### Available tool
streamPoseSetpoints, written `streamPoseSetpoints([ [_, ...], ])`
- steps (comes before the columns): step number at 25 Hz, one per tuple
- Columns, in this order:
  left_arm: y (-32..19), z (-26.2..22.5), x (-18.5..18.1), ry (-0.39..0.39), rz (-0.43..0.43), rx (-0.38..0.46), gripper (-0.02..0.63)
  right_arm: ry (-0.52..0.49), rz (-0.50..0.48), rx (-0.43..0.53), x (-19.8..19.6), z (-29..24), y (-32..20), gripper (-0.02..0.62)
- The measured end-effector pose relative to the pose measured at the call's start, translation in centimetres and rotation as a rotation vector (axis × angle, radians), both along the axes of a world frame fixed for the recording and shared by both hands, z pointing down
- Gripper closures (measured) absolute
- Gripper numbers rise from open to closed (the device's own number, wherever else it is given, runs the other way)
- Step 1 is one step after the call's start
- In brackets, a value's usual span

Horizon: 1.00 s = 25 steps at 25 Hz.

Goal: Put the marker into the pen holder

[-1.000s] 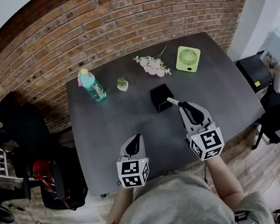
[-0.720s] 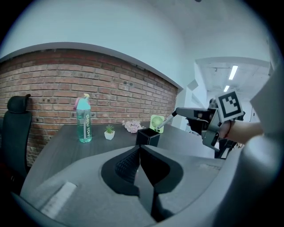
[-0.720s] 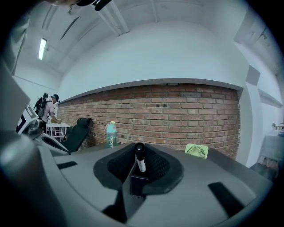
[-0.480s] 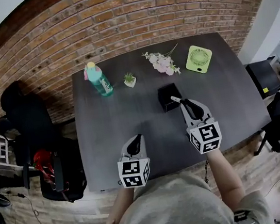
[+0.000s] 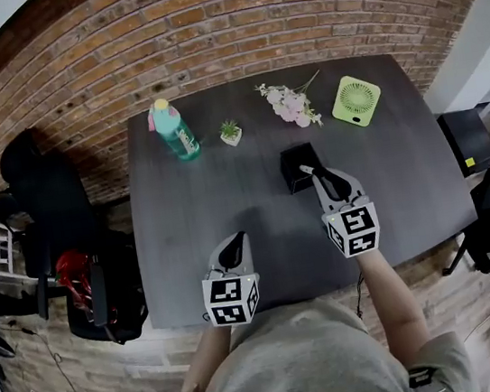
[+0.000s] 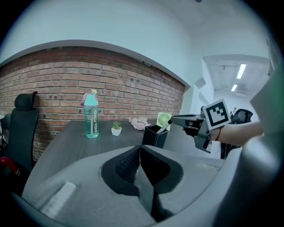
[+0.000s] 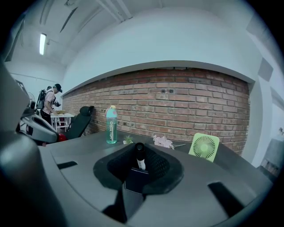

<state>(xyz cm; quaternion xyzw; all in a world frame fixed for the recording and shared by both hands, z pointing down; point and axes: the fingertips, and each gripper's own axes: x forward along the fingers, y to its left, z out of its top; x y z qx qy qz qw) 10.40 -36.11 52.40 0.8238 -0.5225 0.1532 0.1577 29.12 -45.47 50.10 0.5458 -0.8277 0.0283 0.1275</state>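
Observation:
The black square pen holder [image 5: 296,163] stands mid-table. My right gripper [image 5: 320,176] is shut on the marker [image 5: 307,170], whose white end points at the holder's near right rim. In the right gripper view the marker [image 7: 140,156] stands between the fingers, black end up, with the pen holder [image 7: 135,180] dark right below it. From the left gripper view the marker [image 6: 163,128] slants down into the top of the pen holder [image 6: 154,137], held by the right gripper [image 6: 177,120]. My left gripper [image 5: 234,243] is shut and empty near the table's front edge.
At the back of the dark table [image 5: 193,216] stand a teal bottle [image 5: 171,130], a small potted plant [image 5: 231,132], pink flowers [image 5: 291,106] and a green fan [image 5: 357,101]. A black chair [image 5: 47,211] is off the left edge. A brick wall runs behind.
My right gripper has carried the marker a little further forward, so its end is now at the pen holder's opening. The left gripper has stayed where it was.

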Motion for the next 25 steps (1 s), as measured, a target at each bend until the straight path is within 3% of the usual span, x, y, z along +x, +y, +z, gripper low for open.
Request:
streamPoseSetpoints([
  [25, -2.1, 0.8, -0.5, -0.004, -0.028, -0.019, 0.589, 0.112, -0.044, -0.121, -1.7, 6.3, -5.4, 0.529],
])
